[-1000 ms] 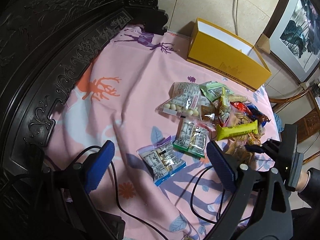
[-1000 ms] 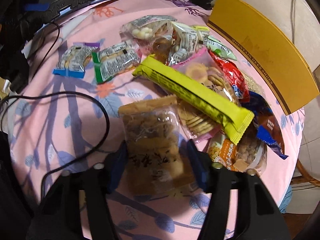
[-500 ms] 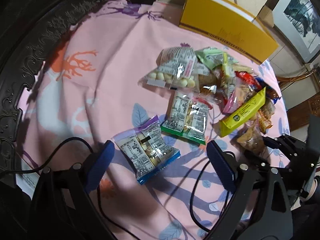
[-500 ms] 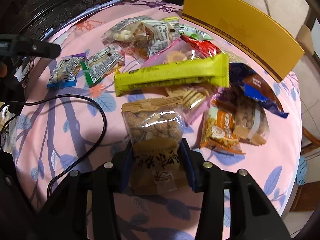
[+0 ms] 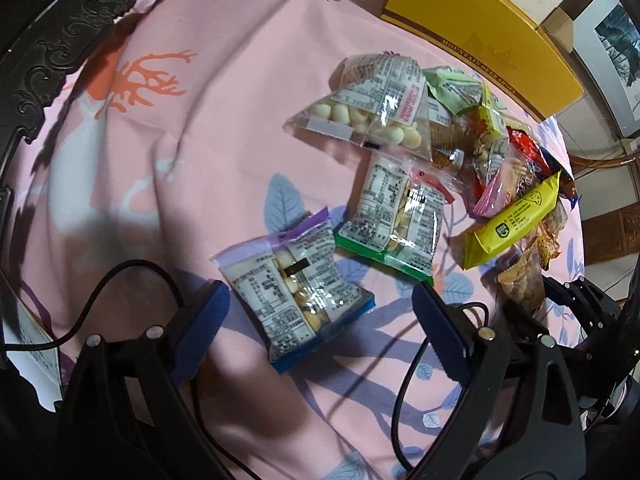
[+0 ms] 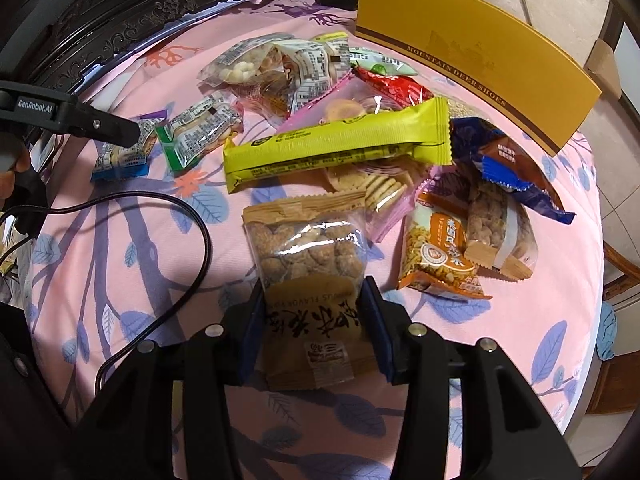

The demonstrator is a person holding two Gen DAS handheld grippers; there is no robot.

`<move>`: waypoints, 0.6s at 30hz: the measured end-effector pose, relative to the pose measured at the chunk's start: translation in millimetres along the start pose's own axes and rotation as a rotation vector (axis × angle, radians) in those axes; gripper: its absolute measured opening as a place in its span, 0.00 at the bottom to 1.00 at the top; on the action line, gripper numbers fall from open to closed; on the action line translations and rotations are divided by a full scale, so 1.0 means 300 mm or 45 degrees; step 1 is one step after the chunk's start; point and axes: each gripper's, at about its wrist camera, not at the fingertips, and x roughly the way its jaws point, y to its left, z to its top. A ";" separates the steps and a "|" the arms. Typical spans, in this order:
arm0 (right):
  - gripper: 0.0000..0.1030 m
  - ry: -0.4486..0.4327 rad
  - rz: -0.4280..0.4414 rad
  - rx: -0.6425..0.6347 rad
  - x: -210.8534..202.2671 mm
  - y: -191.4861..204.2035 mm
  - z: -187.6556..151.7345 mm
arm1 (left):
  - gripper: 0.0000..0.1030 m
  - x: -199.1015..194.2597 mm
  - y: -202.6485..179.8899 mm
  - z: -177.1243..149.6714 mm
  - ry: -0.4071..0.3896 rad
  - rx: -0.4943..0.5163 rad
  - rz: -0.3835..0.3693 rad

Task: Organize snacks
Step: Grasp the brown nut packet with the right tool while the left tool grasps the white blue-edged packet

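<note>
The purple-and-blue snack packet [image 5: 298, 286] lies flat on the pink cloth [image 5: 208, 128] over the desk, straight ahead of my left gripper [image 5: 320, 324], its near end between my spread jaws, neither pad touching it. Its long axis runs slightly askew to my fingers, so I judge a straight drop lets the pads close across its width. My right gripper [image 6: 314, 330] is farther off beside the snack pile, its jaws pinching the brown cookie bag [image 6: 308, 272] by its lower end. The yellow box [image 5: 480, 36] sits beyond the pile.
</note>
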 end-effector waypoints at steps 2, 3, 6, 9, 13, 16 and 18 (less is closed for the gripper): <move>0.46 0.002 -0.002 0.000 0.001 0.001 0.004 | 0.90 0.015 -0.002 0.003 0.014 -0.013 -0.005; 0.46 0.002 -0.003 0.003 0.001 0.000 0.004 | 0.89 0.026 -0.002 0.008 0.021 -0.025 -0.003; 0.46 0.002 -0.006 0.009 0.000 -0.001 0.003 | 0.82 0.050 0.015 0.019 0.043 -0.078 0.003; 0.46 0.002 -0.008 0.017 -0.001 -0.002 0.002 | 0.73 0.048 0.012 0.025 0.053 -0.075 0.040; 0.46 -0.001 -0.010 0.019 -0.003 -0.002 -0.001 | 0.54 0.031 0.022 0.024 0.052 -0.079 0.063; 0.46 0.003 -0.006 0.016 -0.004 -0.002 0.000 | 0.50 0.024 0.030 0.025 0.049 -0.081 0.058; 0.46 0.008 -0.006 0.008 -0.005 0.000 0.001 | 0.48 0.019 0.027 0.023 0.045 -0.071 0.054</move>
